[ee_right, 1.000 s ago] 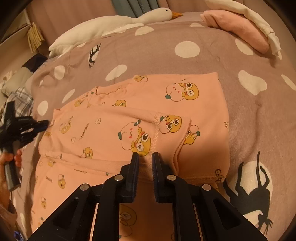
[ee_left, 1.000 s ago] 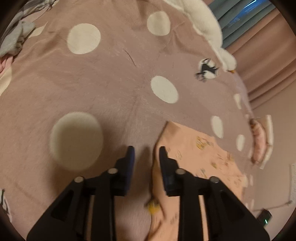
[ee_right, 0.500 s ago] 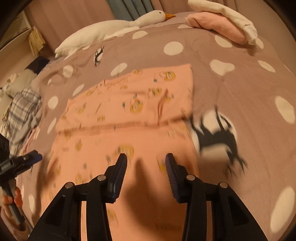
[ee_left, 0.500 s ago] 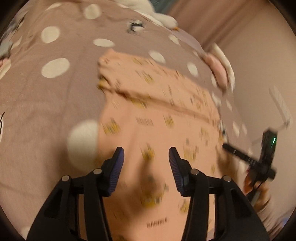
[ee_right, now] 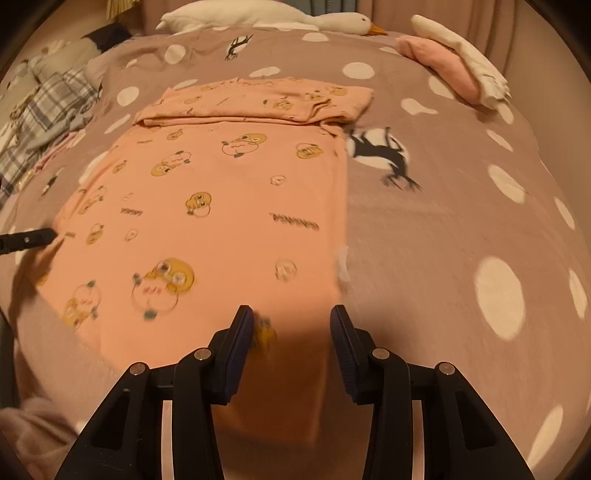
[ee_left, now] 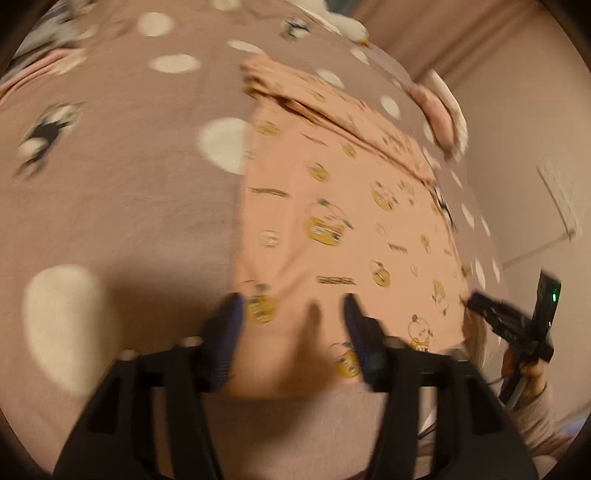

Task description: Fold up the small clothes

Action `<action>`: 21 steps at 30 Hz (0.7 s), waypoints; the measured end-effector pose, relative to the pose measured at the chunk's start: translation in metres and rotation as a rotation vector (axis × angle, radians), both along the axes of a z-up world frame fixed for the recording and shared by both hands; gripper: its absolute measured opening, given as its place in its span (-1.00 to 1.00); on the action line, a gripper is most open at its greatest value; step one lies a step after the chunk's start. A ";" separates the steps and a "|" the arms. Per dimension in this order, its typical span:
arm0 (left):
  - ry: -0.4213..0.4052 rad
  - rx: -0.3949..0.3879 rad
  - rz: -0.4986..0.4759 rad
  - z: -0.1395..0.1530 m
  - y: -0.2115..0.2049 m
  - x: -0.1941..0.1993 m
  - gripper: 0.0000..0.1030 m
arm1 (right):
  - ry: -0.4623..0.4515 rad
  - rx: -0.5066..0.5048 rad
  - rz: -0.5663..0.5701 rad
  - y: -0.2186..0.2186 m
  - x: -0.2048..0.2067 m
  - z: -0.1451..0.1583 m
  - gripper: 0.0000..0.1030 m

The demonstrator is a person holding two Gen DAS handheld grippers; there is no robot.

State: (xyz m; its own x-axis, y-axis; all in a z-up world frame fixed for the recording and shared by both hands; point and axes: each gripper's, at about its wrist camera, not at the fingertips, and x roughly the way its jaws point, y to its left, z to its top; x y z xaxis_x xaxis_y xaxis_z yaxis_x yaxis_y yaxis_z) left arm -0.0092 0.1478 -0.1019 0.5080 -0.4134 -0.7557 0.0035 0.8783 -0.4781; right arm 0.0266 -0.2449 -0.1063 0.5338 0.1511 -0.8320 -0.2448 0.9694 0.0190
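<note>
A peach garment with yellow cartoon prints [ee_right: 221, 206] lies flat on the dotted mauve bedspread [ee_right: 443, 229], its far end folded over into a thick band [ee_right: 258, 101]. It also shows in the left wrist view [ee_left: 343, 229]. My left gripper [ee_left: 291, 306] is open and empty above the garment's near left corner. My right gripper [ee_right: 291, 321] is open and empty above the garment's near right edge. The left gripper's tip shows at the left edge of the right wrist view [ee_right: 29, 238]; the right gripper shows at the right of the left wrist view [ee_left: 517, 328].
A white goose plush [ee_right: 266, 16] lies along the far bed edge. Folded pink and white clothes [ee_right: 454, 62] sit far right. A heap of plaid and grey clothes [ee_right: 44, 107] lies far left. A wall [ee_left: 524, 147] stands right of the bed.
Both grippers opened wide and pulled back toward the garment's near edge. The right gripper let go of the folded-over cloth, which now lies as a band at the far end.
</note>
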 end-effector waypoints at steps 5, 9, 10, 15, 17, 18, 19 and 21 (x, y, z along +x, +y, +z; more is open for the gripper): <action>0.009 -0.116 0.069 -0.001 0.020 -0.003 0.51 | 0.059 0.268 -0.133 -0.046 0.002 0.002 -0.11; 0.053 -0.205 0.033 -0.008 0.016 0.003 0.51 | 0.140 0.448 -0.182 -0.060 -0.004 -0.013 -0.11; 0.061 -0.219 0.027 -0.010 0.015 0.005 0.51 | 0.158 0.471 -0.180 -0.060 -0.004 -0.016 -0.11; 0.089 -0.304 0.012 -0.020 0.013 0.023 0.51 | 0.201 0.586 -0.164 -0.055 -0.004 -0.028 -0.11; 0.094 -0.328 0.007 -0.022 0.012 0.031 0.51 | 0.206 0.616 -0.164 -0.053 0.001 -0.030 -0.11; 0.096 -0.342 0.005 -0.023 0.012 0.036 0.51 | 0.207 0.624 -0.160 -0.054 0.003 -0.029 -0.11; 0.099 -0.356 0.001 -0.024 0.011 0.041 0.51 | 0.207 0.628 -0.158 -0.054 0.005 -0.029 -0.10; 0.105 -0.378 -0.002 -0.025 0.011 0.051 0.51 | 0.204 0.633 -0.146 -0.050 0.014 -0.028 -0.11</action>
State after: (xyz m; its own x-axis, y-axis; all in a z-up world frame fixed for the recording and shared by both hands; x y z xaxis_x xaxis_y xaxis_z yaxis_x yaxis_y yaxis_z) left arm 0.0416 0.1590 -0.1267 0.4349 -0.6733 -0.5979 -0.0611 0.6404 -0.7656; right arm 0.0407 -0.2952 -0.1339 0.4270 0.5807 -0.6931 -0.0437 0.7789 0.6256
